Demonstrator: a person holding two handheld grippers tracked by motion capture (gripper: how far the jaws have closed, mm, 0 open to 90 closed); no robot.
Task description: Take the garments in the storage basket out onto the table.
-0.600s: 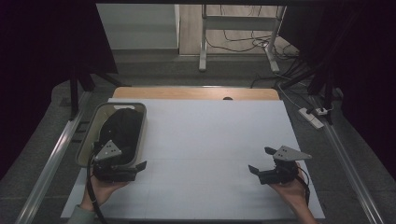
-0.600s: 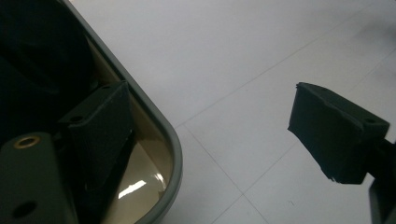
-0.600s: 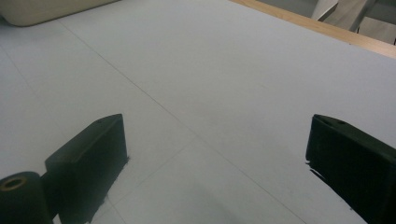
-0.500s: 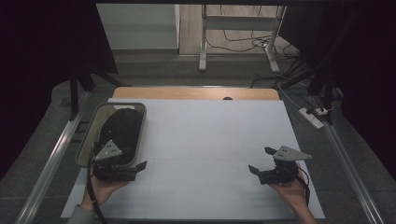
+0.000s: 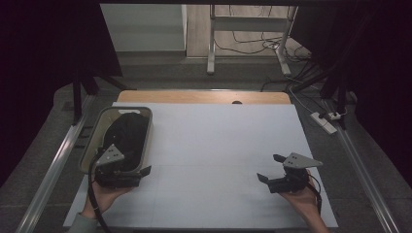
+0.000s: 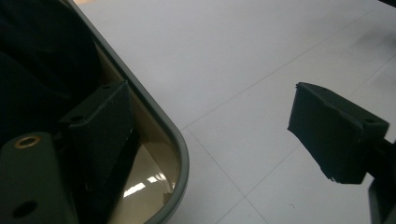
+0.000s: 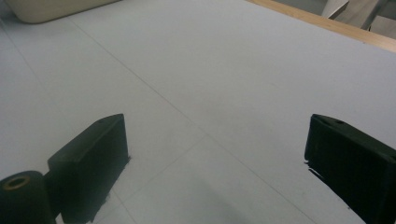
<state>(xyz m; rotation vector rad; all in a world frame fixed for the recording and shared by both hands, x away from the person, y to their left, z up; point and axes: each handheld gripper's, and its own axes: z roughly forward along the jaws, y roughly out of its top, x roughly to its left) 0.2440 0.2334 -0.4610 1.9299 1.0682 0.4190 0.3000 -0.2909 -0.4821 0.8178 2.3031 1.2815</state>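
Fingers of our left gripper (image 5: 127, 171) stood wide apart and straddled the near right corner of the tub (image 5: 90, 141): in the left gripper view one finger (image 6: 100, 126) sat inside the tub (image 6: 180, 154), close against the inner wall, and the other hung outside over the white table (image 6: 233, 70), with the grey rim running between them. We could not tell whether the inner finger touched the wall or the dark cloth (image 6: 42, 60) (it lay bundled in the tub and took up most of it); nothing was pinched between the two. From the high view the tub sat at the left edge of the table (image 5: 218, 141), with the cloth (image 5: 127, 133) piled toward its far end and our left hand (image 5: 104, 196) just behind the gripper at the near edge. Our right gripper (image 5: 269, 167) was well apart, at the near right of the table, its fingers (image 7: 93, 158) likewise spread wide over bare white surface and holding nothing, with the tub's pale wall (image 7: 51, 8) far off at the upper left of the right gripper view.
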